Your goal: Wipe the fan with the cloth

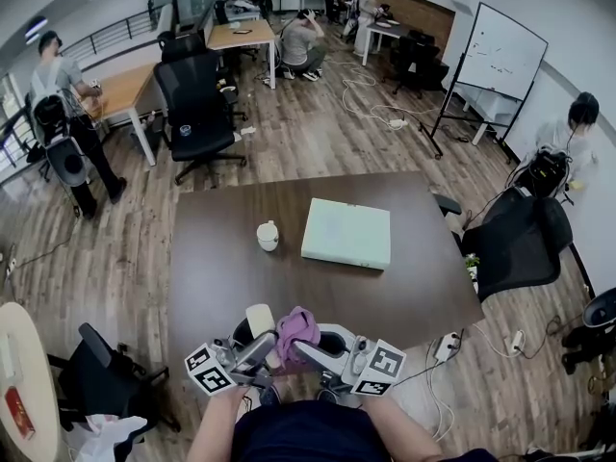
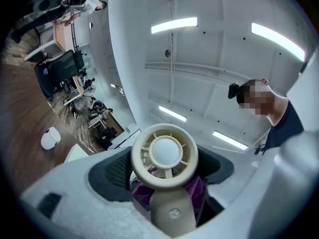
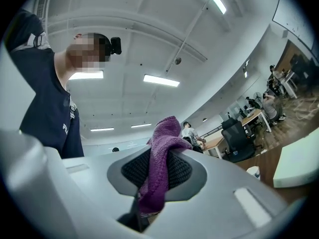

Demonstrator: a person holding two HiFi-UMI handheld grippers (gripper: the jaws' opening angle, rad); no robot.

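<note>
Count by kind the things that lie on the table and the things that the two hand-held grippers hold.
Cream fan: 1
Purple cloth: 1
Small white container: 1
Pale green flat box: 1
Total: 4

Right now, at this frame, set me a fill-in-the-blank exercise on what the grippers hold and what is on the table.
1. The left gripper is closed on the ____ of the cream fan.
2. The cloth pinched in the right gripper is ____ in colour.
3. In the head view, the white box lies on the table to the ____ of the small white container.
Missing words: handle; purple; right.
</note>
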